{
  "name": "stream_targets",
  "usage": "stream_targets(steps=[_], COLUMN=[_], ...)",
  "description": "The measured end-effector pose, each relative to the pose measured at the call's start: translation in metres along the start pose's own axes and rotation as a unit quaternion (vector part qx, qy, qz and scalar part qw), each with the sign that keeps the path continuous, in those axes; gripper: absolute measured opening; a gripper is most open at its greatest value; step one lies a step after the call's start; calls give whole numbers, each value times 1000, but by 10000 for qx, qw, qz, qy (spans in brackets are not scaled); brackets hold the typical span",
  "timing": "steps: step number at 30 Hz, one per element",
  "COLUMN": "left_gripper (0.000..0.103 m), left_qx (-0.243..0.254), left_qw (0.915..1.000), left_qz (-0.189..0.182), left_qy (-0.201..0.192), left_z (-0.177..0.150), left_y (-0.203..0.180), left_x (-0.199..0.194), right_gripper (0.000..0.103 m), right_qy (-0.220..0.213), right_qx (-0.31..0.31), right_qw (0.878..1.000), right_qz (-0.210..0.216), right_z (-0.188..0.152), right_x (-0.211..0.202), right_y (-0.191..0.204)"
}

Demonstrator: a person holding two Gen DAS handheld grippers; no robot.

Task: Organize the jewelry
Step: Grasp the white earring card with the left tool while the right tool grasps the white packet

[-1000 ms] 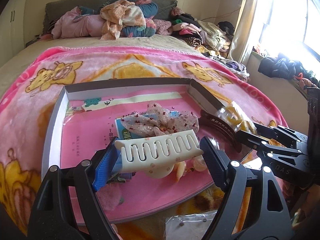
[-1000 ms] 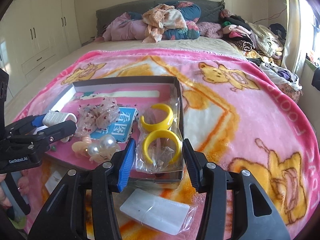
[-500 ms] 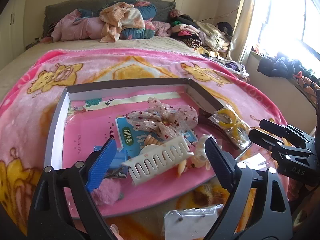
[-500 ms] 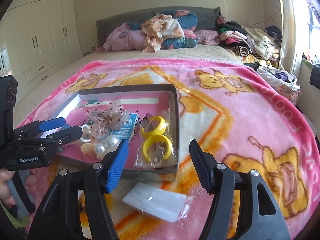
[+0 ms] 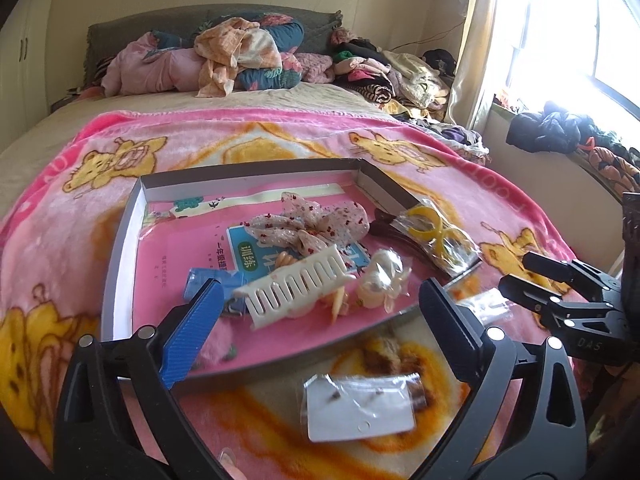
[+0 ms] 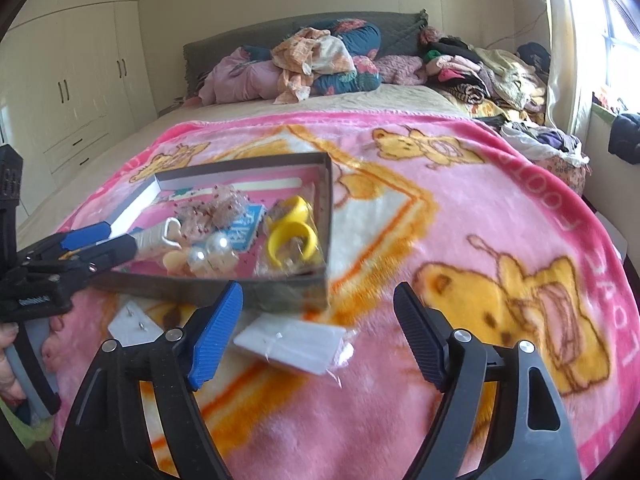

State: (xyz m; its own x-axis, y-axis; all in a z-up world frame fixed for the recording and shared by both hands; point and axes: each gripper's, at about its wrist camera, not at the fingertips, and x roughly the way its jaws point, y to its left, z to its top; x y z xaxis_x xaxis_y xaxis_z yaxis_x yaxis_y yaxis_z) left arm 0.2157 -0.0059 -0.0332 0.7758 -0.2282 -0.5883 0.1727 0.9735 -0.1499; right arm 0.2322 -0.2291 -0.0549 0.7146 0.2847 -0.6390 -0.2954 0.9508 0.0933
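A shallow grey box [image 5: 120, 240] [image 6: 326, 208] with a pink floor lies on the bed. In it are a cream comb clip [image 5: 296, 286], a spotted fabric bow [image 5: 316, 226] [image 6: 218, 208], pearl pieces [image 5: 380, 276] [image 6: 212, 250], a blue clip [image 5: 214, 282] and bagged yellow bangles [image 5: 436, 236] [image 6: 292, 236]. Two bagged white earring cards lie on the blanket in front of the box [image 5: 360, 410] [image 6: 292, 340] [image 6: 134, 322]. My left gripper [image 5: 316, 328] is open and empty above the box's near edge. My right gripper [image 6: 318, 332] is open and empty over a card.
The pink cartoon blanket [image 6: 480, 240] covers the bed. Piled clothes and pillows [image 5: 224, 56] lie at the headboard. White wardrobes [image 6: 68, 80] stand at the left, a window and sill with dark clothes [image 5: 560, 128] at the right.
My left gripper let go of the cream comb clip, which now lies in the box, and pulled back. My right gripper opened wider and drew back to the right of the bangles.
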Motion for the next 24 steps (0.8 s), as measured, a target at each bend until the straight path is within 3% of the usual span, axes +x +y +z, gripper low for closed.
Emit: stream_targets(steps=[15,19,21,24], left_gripper=[90,90,90,90], left_qx=[217,386,347,247], left_qw=[9990,9981,9977,9973], left_qz=[-78,-25,-5,-31], left_qy=[373,486,588,696], left_z=[-38,-49,-53,-54], left_y=[-17,-23,-21,-19], left_x=[-6,-2,3,9], right_gripper=[76,75,71,52], right_qy=[479,657,669,699], right_qx=[233,394,502,481], right_qw=[9985,9970,9964,9955], right_qz=[-131,54,160,415], right_z=[-17,-19,-19,-20], right_x=[18,27,29,30], right_y=[-12,-14,-14,-8])
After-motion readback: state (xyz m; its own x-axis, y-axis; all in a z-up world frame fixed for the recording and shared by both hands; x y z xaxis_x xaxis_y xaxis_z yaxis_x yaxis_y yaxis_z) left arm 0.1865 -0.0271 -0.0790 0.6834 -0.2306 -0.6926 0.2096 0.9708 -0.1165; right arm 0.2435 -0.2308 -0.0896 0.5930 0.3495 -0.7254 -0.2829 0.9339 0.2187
